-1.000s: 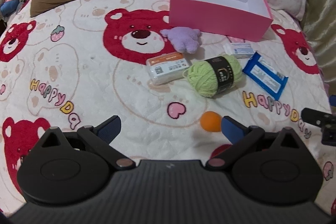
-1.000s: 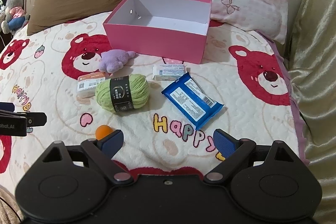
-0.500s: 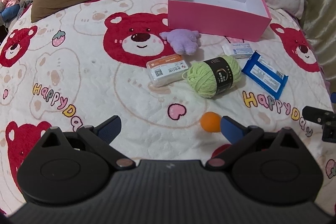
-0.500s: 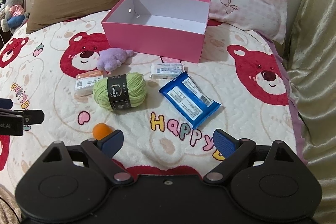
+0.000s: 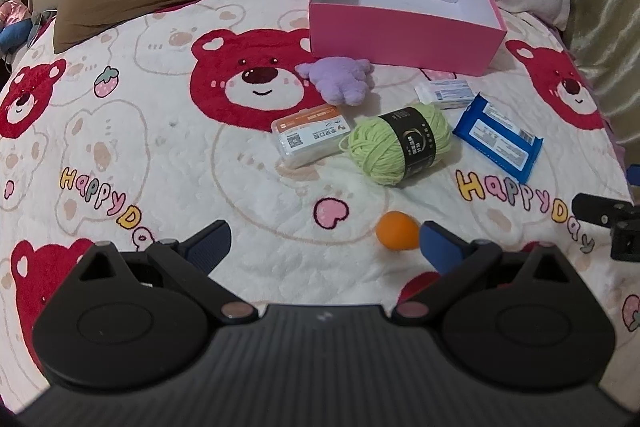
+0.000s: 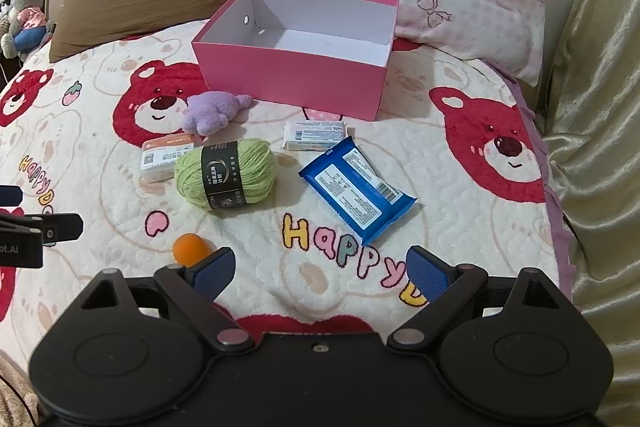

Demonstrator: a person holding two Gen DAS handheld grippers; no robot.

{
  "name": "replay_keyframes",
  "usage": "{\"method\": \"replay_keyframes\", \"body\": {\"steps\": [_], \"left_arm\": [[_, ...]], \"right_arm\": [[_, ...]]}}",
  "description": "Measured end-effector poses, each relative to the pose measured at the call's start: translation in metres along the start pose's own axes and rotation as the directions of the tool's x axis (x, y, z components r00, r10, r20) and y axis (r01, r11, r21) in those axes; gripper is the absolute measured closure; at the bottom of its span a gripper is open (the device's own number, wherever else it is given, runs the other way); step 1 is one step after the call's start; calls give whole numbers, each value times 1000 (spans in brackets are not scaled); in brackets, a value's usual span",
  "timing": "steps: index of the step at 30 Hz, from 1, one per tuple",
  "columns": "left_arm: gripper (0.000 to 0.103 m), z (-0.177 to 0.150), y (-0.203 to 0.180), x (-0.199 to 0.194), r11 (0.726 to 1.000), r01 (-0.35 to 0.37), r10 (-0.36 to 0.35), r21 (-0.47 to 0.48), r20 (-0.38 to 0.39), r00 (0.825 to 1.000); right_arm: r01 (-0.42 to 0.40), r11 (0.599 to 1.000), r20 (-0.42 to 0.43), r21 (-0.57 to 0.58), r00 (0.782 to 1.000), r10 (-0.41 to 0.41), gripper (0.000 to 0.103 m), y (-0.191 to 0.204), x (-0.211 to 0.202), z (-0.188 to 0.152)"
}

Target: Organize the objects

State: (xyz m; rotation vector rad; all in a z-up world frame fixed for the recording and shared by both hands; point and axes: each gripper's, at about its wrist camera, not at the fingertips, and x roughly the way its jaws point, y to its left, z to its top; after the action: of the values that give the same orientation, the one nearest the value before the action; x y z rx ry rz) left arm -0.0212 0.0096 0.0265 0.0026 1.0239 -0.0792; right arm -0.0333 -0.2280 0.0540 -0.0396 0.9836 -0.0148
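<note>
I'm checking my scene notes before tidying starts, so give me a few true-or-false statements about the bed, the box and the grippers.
1. The pink box holds nothing yet. True.
2. The green yarn ball lies inside the pink box. False: it lies on the bedspread in front of the box.
3. The right gripper is open with nothing between its fingers. True.
4. The left gripper is shut on the orange ball. False: it is open, and the ball lies on the bedspread beside its right finger.
5. The blue packet lies left of the yarn in the right wrist view. False: it lies to the yarn's right.
6. The purple plush toy lies outside the box. True.
</note>
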Motion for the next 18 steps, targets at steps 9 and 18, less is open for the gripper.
{"method": "replay_keyframes", "body": {"steps": [9, 18], "left_arm": [[2, 23, 10, 2, 996, 87, -86, -27, 52, 995], [0, 58, 18, 28, 997, 74, -72, -15, 120, 990]], "right_arm": [[-61, 998, 14, -29, 998, 62, 9, -4, 3, 9], [-281, 959, 78, -21, 956, 282, 9, -2, 28, 31]]}}
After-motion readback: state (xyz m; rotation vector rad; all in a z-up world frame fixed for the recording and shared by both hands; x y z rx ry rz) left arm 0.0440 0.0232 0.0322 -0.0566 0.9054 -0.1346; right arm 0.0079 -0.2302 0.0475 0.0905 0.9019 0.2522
